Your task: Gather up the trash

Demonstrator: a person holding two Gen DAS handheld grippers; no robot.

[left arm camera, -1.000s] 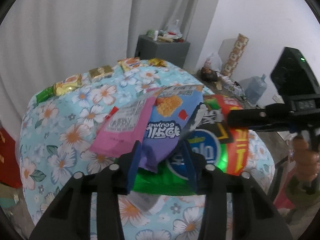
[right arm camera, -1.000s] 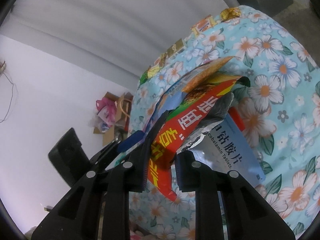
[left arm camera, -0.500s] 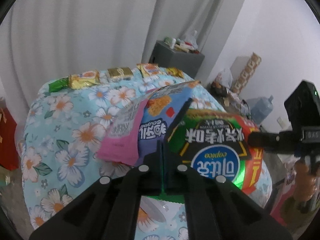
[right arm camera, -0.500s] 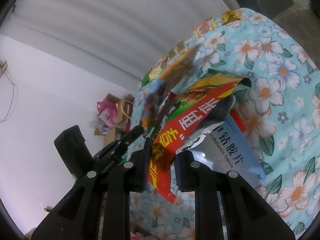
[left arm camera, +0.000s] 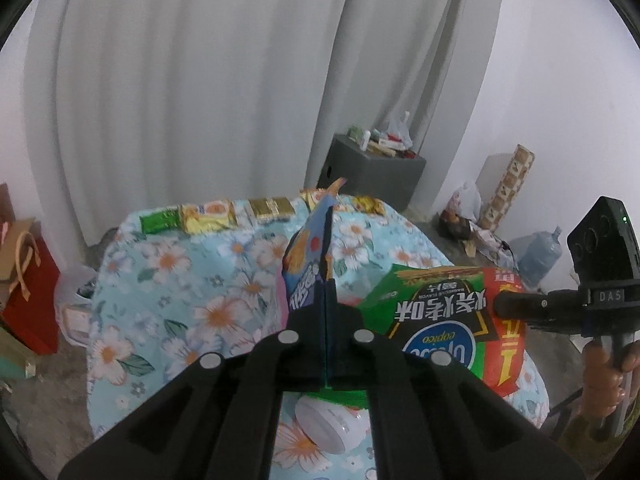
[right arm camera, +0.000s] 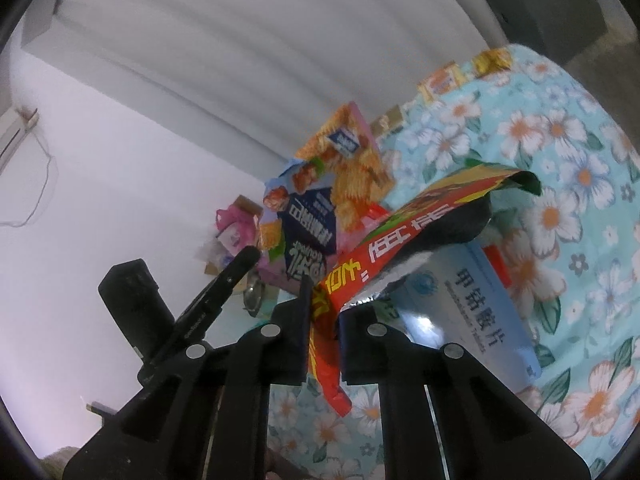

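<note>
1. The left gripper, lower centre of its view, is clamped fully on the blue snack packet, which stands edge-on above its tips.
2. The right gripper pinches the red-and-green chip bag, jaws closing; the bag rises toward the upper right.
3. Both wrappers hang above the floral tabletop.

Glossy purple-blue plastic-film snack wrapper, thin, creased. Glossy red-and-green foil chip bag, silvery lining inside torn mouth. Smooth, shiny pale-blue cardboard tablet box. Light-blue floral cloth table cover, soft, matt. Matt black plastic gripper fingers with bright metal rivets. White curtain, matt pleated fabric. Red paper gift bag.
</note>
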